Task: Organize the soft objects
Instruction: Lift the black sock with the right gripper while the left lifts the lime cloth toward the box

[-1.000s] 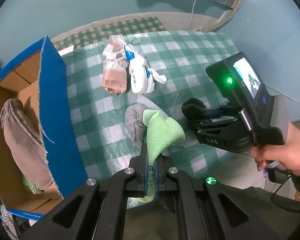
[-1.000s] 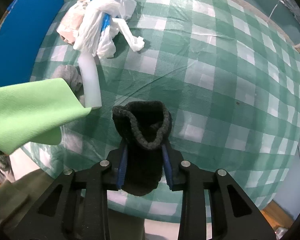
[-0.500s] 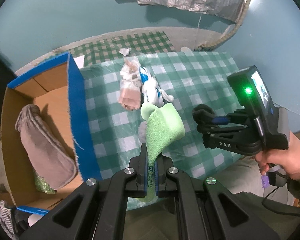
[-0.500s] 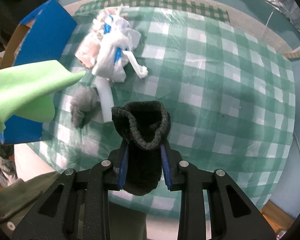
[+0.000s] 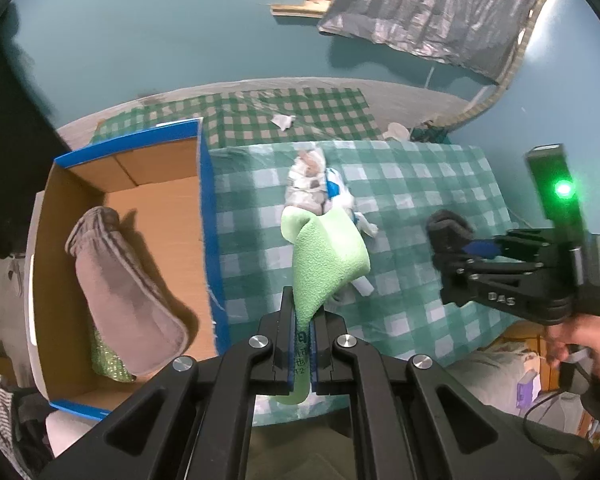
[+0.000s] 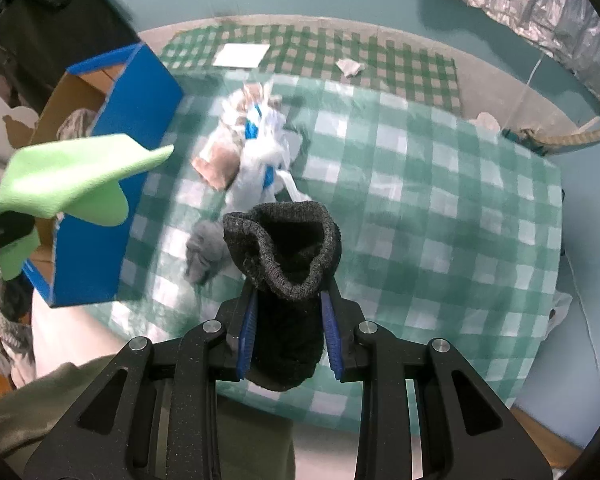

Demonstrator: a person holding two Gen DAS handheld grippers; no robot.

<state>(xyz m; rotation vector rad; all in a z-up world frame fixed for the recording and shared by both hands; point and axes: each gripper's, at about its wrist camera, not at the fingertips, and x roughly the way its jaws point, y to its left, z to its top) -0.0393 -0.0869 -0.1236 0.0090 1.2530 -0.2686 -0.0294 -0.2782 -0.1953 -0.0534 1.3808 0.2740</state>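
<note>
My left gripper [image 5: 302, 312] is shut on a light green cloth [image 5: 324, 252], held high above the checked table [image 5: 420, 200]. In the right wrist view the same green cloth [image 6: 72, 176] hangs at the left, over the blue box. My right gripper [image 6: 290, 300] is shut on a black knitted sock [image 6: 288, 248]; seen from the left wrist, that black sock [image 5: 446, 226] sits in the gripper at the right. On the table lie a white and blue plastic bag bundle [image 6: 260, 148], a brownish bag [image 6: 220, 160] and a small grey cloth [image 6: 204, 248].
An open cardboard box with blue outer walls [image 5: 206, 216] stands left of the table and holds a grey-brown garment [image 5: 124, 292] and a green sparkly item [image 5: 104, 356]. A person's hand [image 5: 584, 344] grips the right tool. A silver sheet [image 5: 428, 8] hangs on the teal wall.
Both grippers have risen with their cloths, so the table and box look smaller. The left view has shifted toward the box, showing more of its inside.
</note>
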